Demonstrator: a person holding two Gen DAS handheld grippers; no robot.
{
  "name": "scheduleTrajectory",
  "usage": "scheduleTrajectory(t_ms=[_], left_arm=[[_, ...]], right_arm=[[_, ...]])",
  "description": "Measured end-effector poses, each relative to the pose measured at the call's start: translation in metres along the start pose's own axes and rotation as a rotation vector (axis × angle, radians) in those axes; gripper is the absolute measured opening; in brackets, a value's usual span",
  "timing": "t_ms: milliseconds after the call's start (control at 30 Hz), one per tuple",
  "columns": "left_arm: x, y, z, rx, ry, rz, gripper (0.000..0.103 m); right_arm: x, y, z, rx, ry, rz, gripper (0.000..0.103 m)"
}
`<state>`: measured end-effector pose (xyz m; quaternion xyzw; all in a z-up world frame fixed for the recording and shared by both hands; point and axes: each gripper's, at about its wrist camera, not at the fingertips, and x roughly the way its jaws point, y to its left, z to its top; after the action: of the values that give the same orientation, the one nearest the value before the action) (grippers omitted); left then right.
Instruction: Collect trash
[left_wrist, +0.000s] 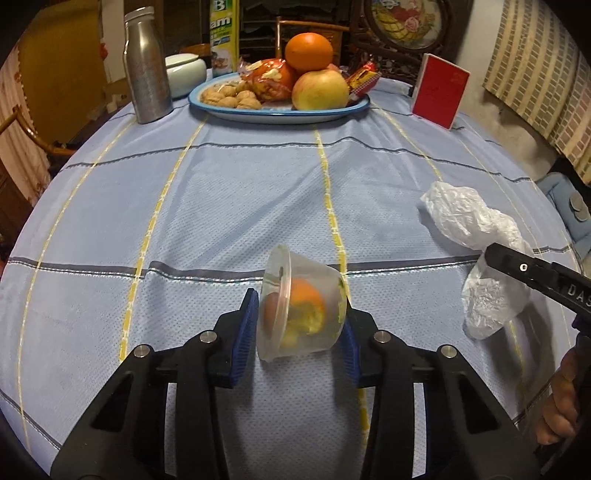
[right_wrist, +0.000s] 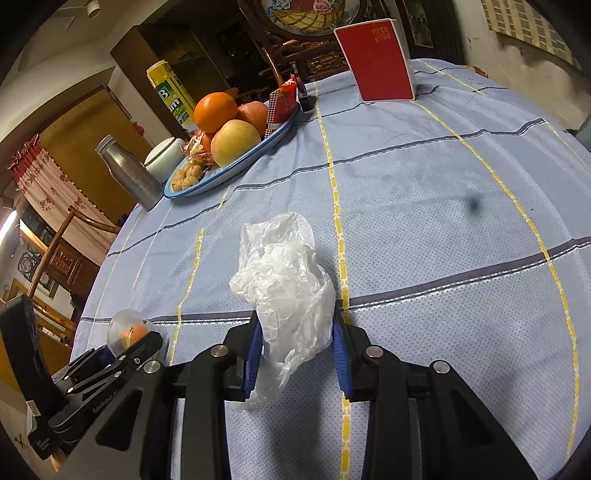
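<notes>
1. We found the left gripper (left_wrist: 301, 325) clamped on a clear plastic cup (left_wrist: 295, 314), its blue pads pressing the cup's two sides; the cup lay tipped on its side, rim to the left, with orange peel (left_wrist: 308, 302) inside.
2. The right gripper (right_wrist: 297, 350) had its jaws closed on a crumpled white plastic bag (right_wrist: 284, 284), which bulged up and forward between the pads and trailed a loose tail below them.
3. In the left wrist view the bag (left_wrist: 476, 236) sat to the right of the cup, well apart from it, and a hand (left_wrist: 561, 402) showed at the right edge on the other tool's handle.
4. The blue striped tablecloth (left_wrist: 221, 199) was bare ahead of both grippers (a wide stretch, as we saw it).
5. At the far side stood a fruit plate (left_wrist: 277, 114), a metal bottle (left_wrist: 146, 66) and a red box (left_wrist: 439, 92); the table's rounded edge fell away close on the right, near the bag.
</notes>
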<state>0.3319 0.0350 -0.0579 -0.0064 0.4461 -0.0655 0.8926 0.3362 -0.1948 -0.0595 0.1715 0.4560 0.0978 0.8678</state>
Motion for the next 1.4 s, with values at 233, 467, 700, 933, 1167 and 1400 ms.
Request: scheduleTrajectory(t_ms=[233,467,700,933,1167,1400], left_arm=[[-0.009,-0.011,-0.001,0.033,-0.026,-0.050,0.035],[-0.012,-0.028,-0.004,0.107,-0.047,-0.035,0.036],[-0.006,-0.028,-0.004,0.114,-0.024,-0.024,0.041],[-0.003,-0.031,-0.006,0.132,-0.028,-0.001,0.036],[-0.022,-0.029,-0.003,0.123,-0.103,-0.040,0.035],[-0.042,-0.033,-0.006,0.129,-0.163,-0.069,0.034]], right_arm=[[0.000,-0.001,-0.001,-0.009,0.003,-0.009,0.033],[0.001,0.003,-0.003,-0.037,-0.006,-0.043,0.032],[0.002,0.002,-0.004,-0.033,0.002,-0.047,0.032],[0.000,0.002,-0.004,-0.034,-0.004,-0.039,0.030],[-0.011,0.012,-0.009,-0.090,-0.052,-0.052,0.028],[-0.046,0.009,-0.026,-0.102,-0.127,0.009,0.028]])
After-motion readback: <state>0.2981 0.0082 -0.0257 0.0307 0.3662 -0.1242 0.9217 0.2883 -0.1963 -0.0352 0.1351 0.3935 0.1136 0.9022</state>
